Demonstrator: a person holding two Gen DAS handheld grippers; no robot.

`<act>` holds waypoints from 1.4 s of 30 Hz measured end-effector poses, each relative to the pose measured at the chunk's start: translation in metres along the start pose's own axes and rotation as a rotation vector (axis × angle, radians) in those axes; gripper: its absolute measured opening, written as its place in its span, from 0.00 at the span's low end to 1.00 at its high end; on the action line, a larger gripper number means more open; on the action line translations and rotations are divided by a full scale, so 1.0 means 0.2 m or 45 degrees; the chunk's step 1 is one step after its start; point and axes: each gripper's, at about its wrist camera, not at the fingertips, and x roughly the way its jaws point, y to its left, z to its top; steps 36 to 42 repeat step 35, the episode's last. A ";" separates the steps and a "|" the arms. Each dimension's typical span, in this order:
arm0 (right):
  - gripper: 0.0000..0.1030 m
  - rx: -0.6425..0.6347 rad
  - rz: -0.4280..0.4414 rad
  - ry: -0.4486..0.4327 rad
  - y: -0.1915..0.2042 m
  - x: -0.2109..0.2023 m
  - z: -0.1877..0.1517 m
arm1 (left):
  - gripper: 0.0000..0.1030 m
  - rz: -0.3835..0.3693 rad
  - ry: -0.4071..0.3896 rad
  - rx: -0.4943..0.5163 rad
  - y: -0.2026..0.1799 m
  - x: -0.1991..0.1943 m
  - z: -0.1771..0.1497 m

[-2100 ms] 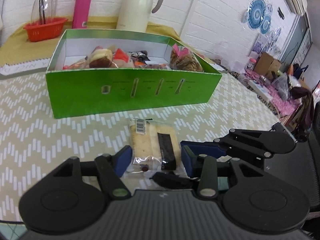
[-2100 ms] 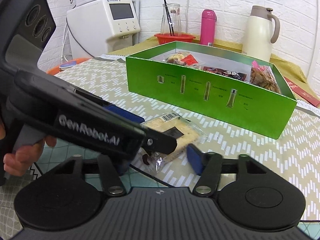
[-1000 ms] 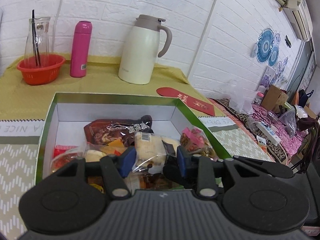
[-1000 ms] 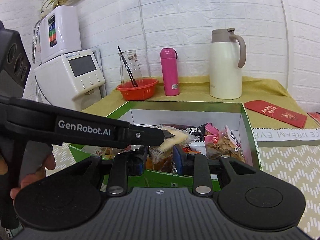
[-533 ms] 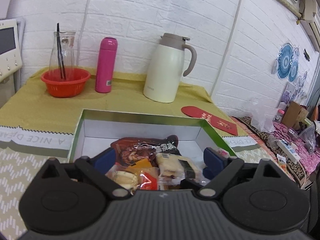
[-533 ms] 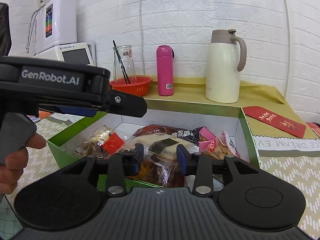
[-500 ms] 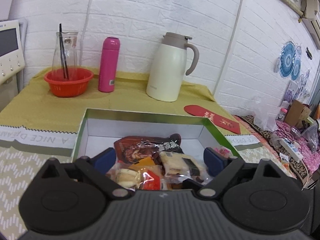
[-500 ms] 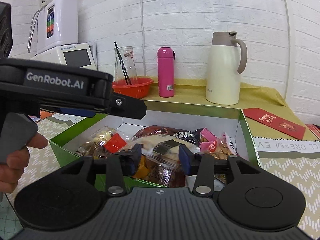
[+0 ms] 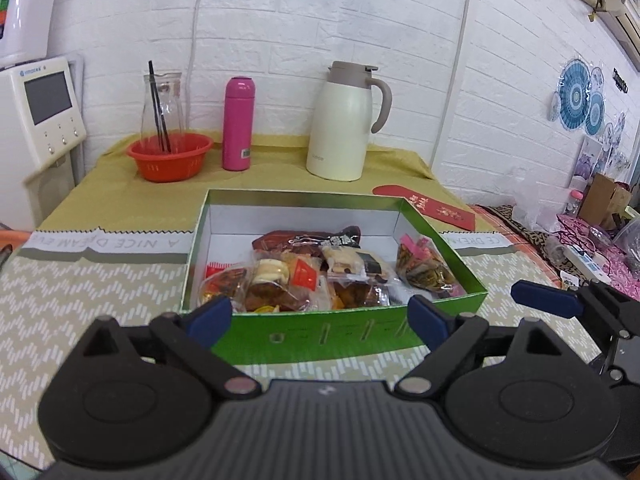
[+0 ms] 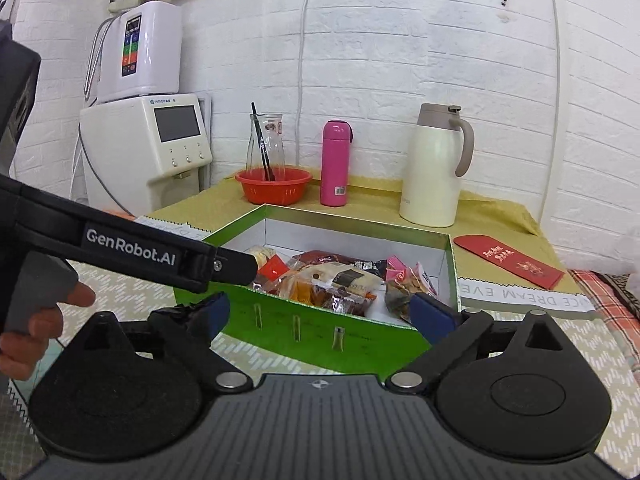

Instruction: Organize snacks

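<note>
A green box (image 9: 332, 338) with white inner walls stands on the patterned tablecloth and holds several wrapped snacks. The cracker packet with a dark strip (image 9: 356, 262) lies on top of them, near the middle; it also shows in the right wrist view (image 10: 340, 278). My left gripper (image 9: 320, 318) is open and empty, held back in front of the box's near wall. My right gripper (image 10: 328, 312) is open and empty too, in front of the box (image 10: 320, 328). The left gripper's body (image 10: 132, 250) crosses the left of the right wrist view.
Behind the box on a yellow cloth stand a red basket with a glass carafe (image 9: 170, 156), a pink bottle (image 9: 239, 124) and a cream thermos jug (image 9: 344, 120). A red envelope (image 9: 426, 206) lies right of them. A white water dispenser (image 10: 148, 148) stands at the left.
The left gripper carried the cracker packet from the table into the box and opened. The right gripper has now opened as well, and both have pulled back from the box.
</note>
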 end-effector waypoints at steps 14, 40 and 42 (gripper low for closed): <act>1.00 0.054 -0.115 0.100 -0.03 -0.29 -0.17 | 0.87 0.164 0.031 0.041 0.01 -0.30 -0.30; 1.00 0.067 -0.106 0.131 0.00 -0.25 -0.22 | 0.87 0.179 0.083 0.097 0.00 -0.27 -0.38; 1.00 0.067 -0.106 0.131 0.00 -0.25 -0.22 | 0.87 0.179 0.083 0.097 0.00 -0.27 -0.38</act>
